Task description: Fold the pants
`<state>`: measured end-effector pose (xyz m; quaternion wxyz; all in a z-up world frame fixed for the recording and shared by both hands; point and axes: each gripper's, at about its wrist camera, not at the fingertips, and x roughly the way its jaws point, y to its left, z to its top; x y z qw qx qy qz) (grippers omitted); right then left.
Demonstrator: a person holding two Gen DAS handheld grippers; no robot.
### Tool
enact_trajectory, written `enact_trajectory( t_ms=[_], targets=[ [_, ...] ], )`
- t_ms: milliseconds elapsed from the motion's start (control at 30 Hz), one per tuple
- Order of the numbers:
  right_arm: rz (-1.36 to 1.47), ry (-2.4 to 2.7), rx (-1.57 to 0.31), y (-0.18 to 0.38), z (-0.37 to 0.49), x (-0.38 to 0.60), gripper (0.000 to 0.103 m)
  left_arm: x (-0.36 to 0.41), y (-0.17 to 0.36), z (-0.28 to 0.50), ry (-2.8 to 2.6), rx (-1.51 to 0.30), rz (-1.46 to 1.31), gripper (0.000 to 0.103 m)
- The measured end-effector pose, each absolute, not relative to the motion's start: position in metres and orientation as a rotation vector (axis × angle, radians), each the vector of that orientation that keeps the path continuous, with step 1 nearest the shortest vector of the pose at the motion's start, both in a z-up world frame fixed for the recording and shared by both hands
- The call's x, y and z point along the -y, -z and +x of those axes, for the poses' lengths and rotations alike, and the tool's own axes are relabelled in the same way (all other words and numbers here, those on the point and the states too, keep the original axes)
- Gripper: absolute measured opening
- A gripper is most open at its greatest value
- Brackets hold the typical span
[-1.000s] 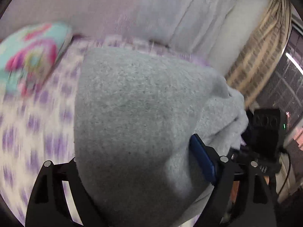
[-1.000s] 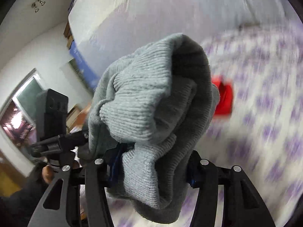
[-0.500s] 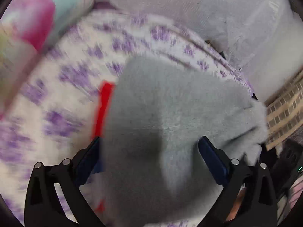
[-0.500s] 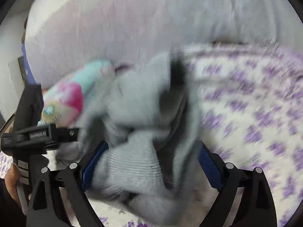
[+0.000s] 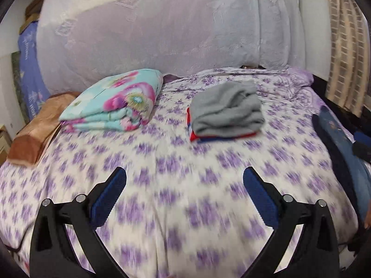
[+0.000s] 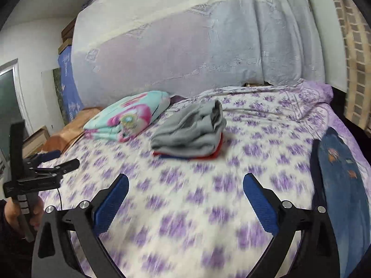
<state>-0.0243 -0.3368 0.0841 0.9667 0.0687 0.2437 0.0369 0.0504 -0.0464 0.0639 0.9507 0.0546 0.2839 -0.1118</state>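
The folded grey pants [image 5: 226, 111] lie on top of a folded red and blue garment [image 5: 222, 137] at the far middle of the bed; they also show in the right wrist view [image 6: 190, 131]. My left gripper [image 5: 184, 187] is open and empty, well back from the pile over the purple-flowered sheet [image 5: 162, 185]. My right gripper [image 6: 185, 193] is open and empty too, likewise back from the pile. The left gripper shows at the left edge of the right wrist view [image 6: 49, 163]. Blue jeans [image 6: 340, 180] lie along the bed's right edge.
A folded floral blanket [image 5: 116, 102] and a brown pillow [image 5: 37, 132] lie at the far left of the bed. A pale cloth-covered headboard [image 5: 162, 30] rises behind. A checked curtain [image 5: 345, 46] hangs at the right.
Both grippers held the folded grey pants, carried them over the bed, set them on the red and blue garment, opened and drew back.
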Motion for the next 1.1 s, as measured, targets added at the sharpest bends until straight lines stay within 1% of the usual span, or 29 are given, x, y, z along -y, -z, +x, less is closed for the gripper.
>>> enact_trajectory(
  t_ms=[133, 300, 433, 600, 1100],
  targets=[
    [0.115, -0.068, -0.484, -0.070, -0.075, 0.315, 0.100, 0.030, -0.042, 0.006, 0.187, -0.581, 0.022, 0.098],
    [0.053, -0.036, -0.492, -0.046, -0.107, 0.297, 0.100, 0.028, -0.015, -0.021, 0.097, -0.624, 0.071, 0.098],
    [0.062, -0.016, -0.478, -0.042, -0.124, 0.303, 0.100, 0.028, -0.010, -0.030, 0.051, -0.631, 0.102, 0.098],
    [0.119, 0.004, -0.471, -0.039, -0.129, 0.318, 0.100, 0.030, -0.014, -0.035, 0.063, -0.633, 0.104, 0.098],
    [0.140, -0.001, -0.488, -0.026, -0.124, 0.321, 0.100, 0.041, -0.007, -0.029, 0.076, -0.654, 0.125, 0.098]
  ],
)
